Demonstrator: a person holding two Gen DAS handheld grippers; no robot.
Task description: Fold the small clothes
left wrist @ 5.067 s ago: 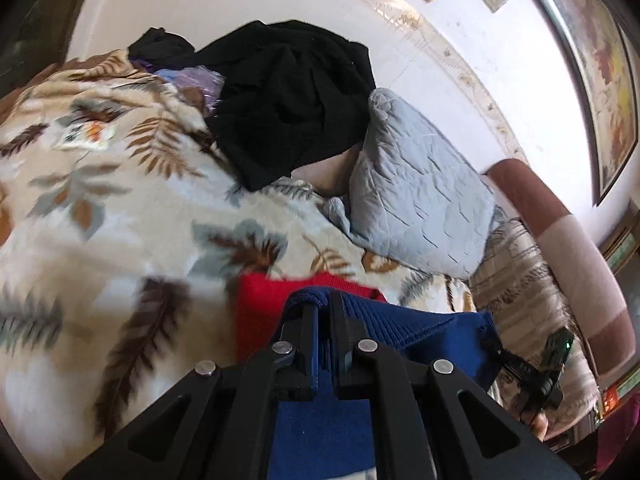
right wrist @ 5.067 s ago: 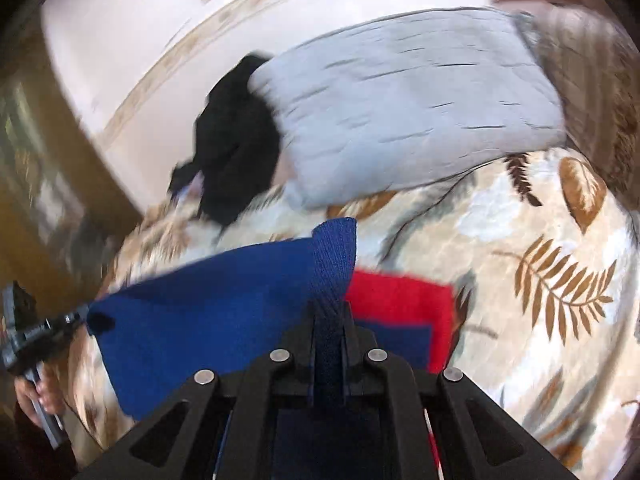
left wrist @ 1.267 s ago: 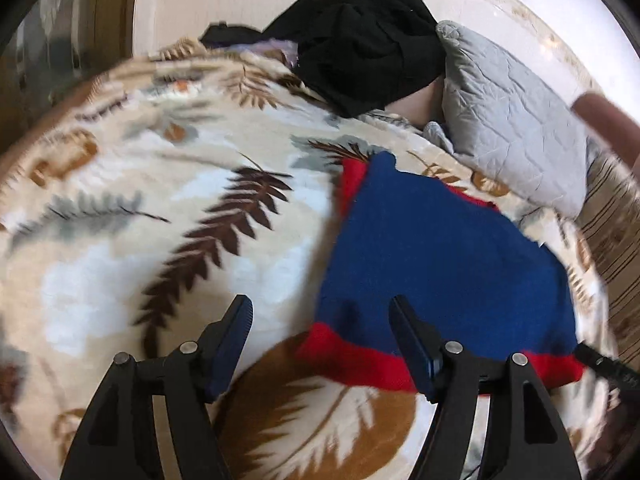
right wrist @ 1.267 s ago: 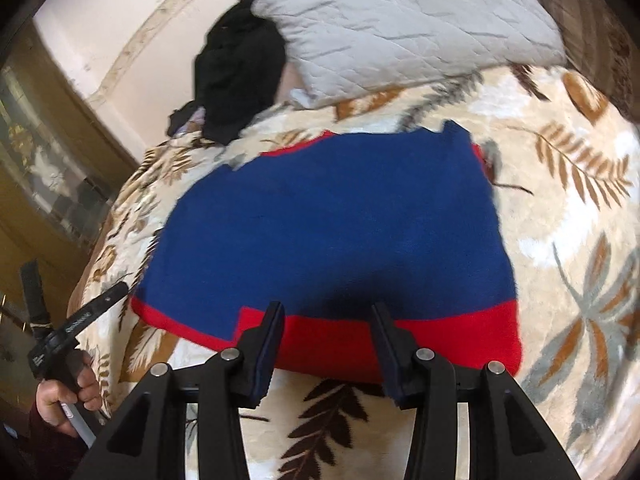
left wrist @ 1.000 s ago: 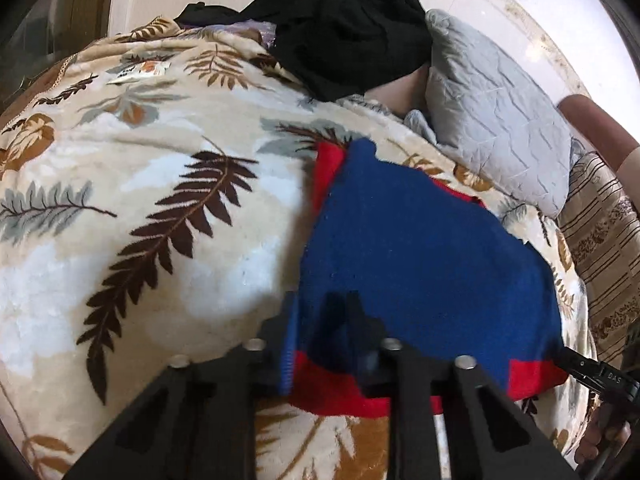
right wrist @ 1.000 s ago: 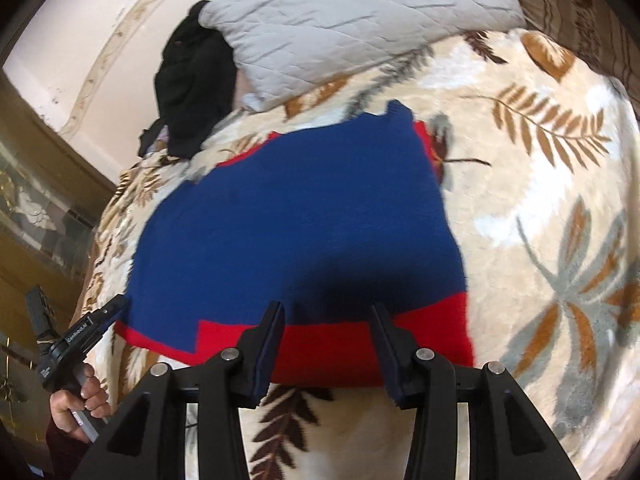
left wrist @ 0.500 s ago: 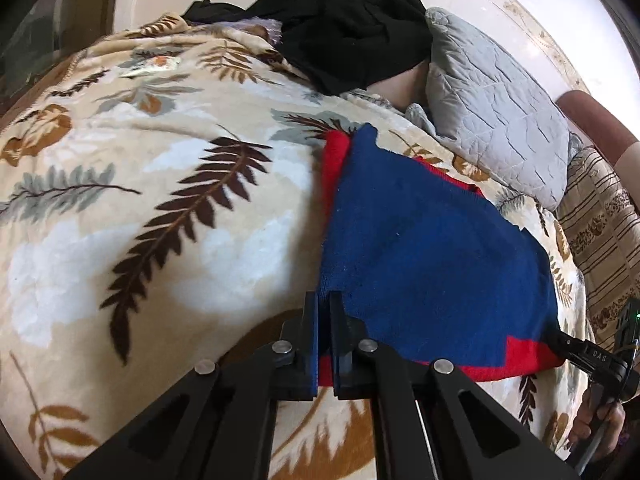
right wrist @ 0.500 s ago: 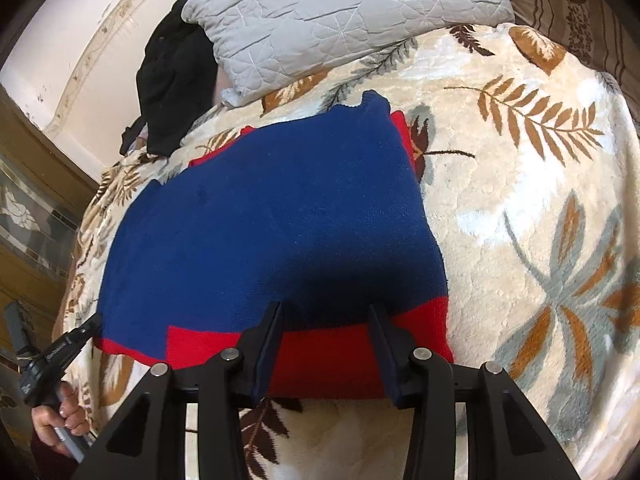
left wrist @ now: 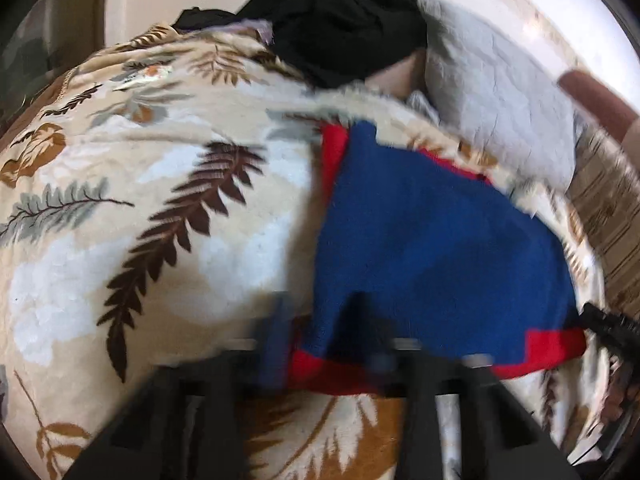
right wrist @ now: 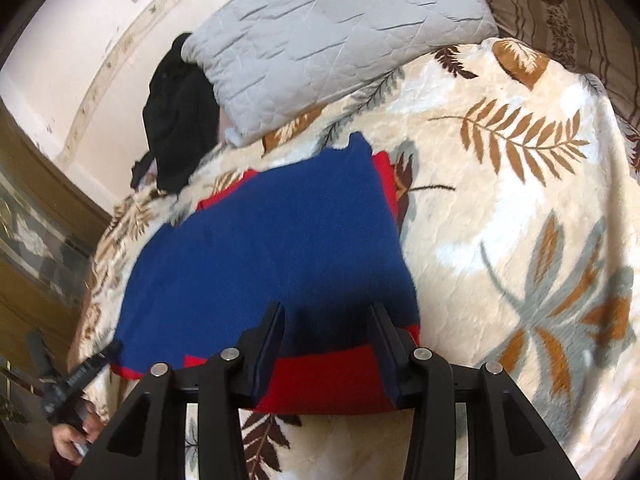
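Note:
A blue and red knit garment (left wrist: 432, 248) lies folded flat on a leaf-print blanket (left wrist: 160, 184); it also shows in the right wrist view (right wrist: 272, 256). My left gripper (left wrist: 320, 320) is open, blurred by motion, its fingers astride the garment's near left corner with the red hem between them. My right gripper (right wrist: 328, 320) is open, its fingers over the red band at the garment's near right edge. The left gripper (right wrist: 100, 360) shows at the garment's far corner in the right wrist view.
A grey quilted pillow (right wrist: 332, 36) and a heap of black clothing (left wrist: 344, 16) lie at the head of the bed. A striped brown cover (left wrist: 608, 216) lies to the right. A wall (right wrist: 80, 20) stands behind. The leaf-print blanket (right wrist: 520, 200) spreads wide around the garment.
My left gripper was shut at the garment's near left corner half a second ago and is now open. My right gripper stayed open and drifted slightly along the red band.

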